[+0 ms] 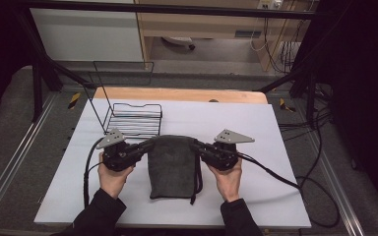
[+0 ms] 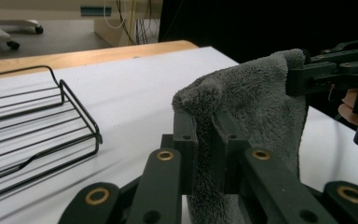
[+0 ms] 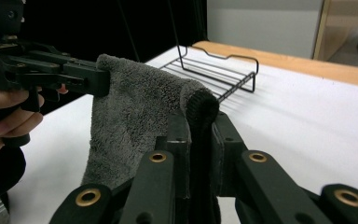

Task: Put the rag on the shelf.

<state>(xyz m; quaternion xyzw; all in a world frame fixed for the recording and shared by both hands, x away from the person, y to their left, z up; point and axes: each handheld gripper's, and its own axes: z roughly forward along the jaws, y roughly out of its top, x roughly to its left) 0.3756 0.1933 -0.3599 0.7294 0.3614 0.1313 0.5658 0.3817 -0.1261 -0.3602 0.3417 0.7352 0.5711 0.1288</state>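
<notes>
We held the dark grey terry-cloth towel (image 1: 172,164) by its far corners, left gripper (image 1: 148,144) and right gripper (image 1: 197,146) each clamped on one.

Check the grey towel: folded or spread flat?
Folded. The grey towel lies as a narrow doubled strip; left gripper and right gripper pinch its far corners, lifted off the table.
</notes>
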